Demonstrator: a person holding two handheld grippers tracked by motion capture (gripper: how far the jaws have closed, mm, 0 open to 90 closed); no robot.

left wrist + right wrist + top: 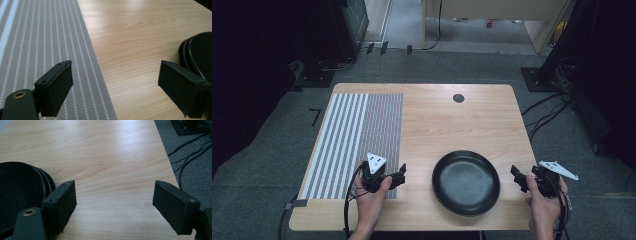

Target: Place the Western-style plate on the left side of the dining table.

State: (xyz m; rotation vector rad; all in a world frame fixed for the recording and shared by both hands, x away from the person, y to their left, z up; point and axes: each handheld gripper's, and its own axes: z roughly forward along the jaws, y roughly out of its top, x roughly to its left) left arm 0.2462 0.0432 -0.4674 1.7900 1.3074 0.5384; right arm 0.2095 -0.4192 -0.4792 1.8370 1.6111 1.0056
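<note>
**Black plates between two open grippers**

I see the stack of black plates [466, 182] sitting on the near half of the wooden table [452, 125], right of its middle and close to my edge. From above it reads as one dish; in the left gripper view [197, 53] and the right gripper view [22, 187] I can make out several rims nested together.

My left gripper [398, 176] is just left of the stack, over the near right corner of the striped grey placemat [357, 135]. Its jaws stand wide apart with nothing between them, and in its own view [115, 87] the mat's edge and bare wood show through the gap, the plates off beside the right-hand jaw.

My right gripper [518, 178] is at the table's right edge, near the stack but not touching it. Its jaws are also wide apart and hold nothing; its own view [115, 206] shows bare wood between them and the plates beside the left-hand jaw.

Beyond the table edge, black cables [190, 152] lie on the grey carpet [562, 150].
</note>
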